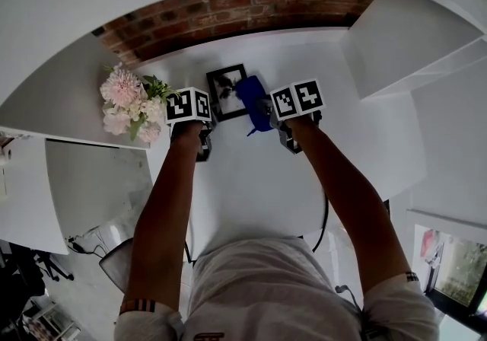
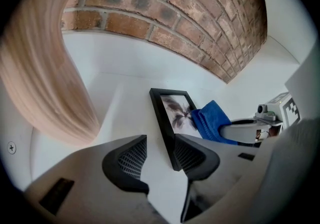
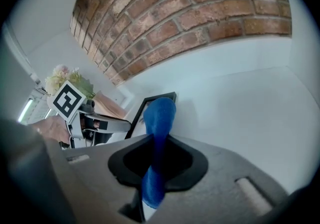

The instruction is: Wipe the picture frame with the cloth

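The right gripper [image 3: 159, 155] clenches a blue fabric cloth [image 3: 160, 113] on the black rectangular picture frame [image 2: 165, 118], whose corner lies just ahead of the left gripper [image 2: 160, 155]'s parted jaws.

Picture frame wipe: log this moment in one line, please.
right gripper: shut on cloth | cloth: over picture frame right side | left gripper: open, at frame's near corner

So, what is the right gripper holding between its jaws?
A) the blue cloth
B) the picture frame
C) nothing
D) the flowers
A: in the right gripper view, the right gripper has its jaws shut on the blue cloth, which lies against the picture frame.
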Demonstrator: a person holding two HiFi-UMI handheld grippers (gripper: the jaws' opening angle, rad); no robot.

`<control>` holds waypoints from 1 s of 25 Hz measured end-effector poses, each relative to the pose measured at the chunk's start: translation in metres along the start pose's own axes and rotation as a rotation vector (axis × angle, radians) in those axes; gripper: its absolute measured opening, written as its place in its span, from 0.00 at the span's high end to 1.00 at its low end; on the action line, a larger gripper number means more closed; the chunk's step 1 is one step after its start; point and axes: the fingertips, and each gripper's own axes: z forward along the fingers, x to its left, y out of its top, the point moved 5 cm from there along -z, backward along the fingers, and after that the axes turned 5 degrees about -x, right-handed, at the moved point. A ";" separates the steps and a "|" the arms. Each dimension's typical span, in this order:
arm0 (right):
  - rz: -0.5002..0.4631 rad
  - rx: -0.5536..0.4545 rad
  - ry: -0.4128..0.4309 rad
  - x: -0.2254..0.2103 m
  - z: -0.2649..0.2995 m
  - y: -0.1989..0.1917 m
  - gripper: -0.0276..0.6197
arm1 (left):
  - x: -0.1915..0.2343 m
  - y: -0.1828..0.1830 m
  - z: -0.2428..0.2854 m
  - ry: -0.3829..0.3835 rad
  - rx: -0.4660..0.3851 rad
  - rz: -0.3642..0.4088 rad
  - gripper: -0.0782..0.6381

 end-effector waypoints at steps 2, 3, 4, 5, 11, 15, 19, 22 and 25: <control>-0.003 -0.003 0.005 0.003 -0.001 0.000 0.88 | 0.000 0.000 0.000 0.002 0.000 -0.010 0.66; -0.006 -0.006 0.011 0.005 -0.001 0.000 0.88 | -0.001 -0.001 0.000 0.002 0.001 -0.013 0.66; -0.010 -0.010 0.017 0.008 -0.002 0.001 0.88 | -0.002 -0.001 -0.001 0.000 0.002 -0.015 0.66; -0.013 -0.015 0.024 0.011 -0.003 0.002 0.88 | -0.005 -0.002 -0.002 -0.004 0.003 -0.014 0.66; -0.048 -0.067 0.044 0.024 -0.017 0.006 0.88 | -0.027 0.001 -0.011 -0.021 -0.037 0.055 0.66; -0.105 -0.135 0.050 0.036 -0.034 0.012 0.88 | -0.038 0.001 -0.024 -0.019 -0.088 0.114 0.66; -0.188 -0.209 0.039 0.047 -0.053 0.015 0.88 | -0.053 -0.003 -0.040 -0.048 -0.162 0.165 0.66; -0.246 -0.266 0.037 0.056 -0.068 0.015 0.88 | -0.068 -0.004 -0.057 -0.084 -0.248 0.227 0.66; -0.310 -0.329 0.047 0.068 -0.083 0.015 0.88 | -0.084 -0.003 -0.078 -0.119 -0.365 0.302 0.66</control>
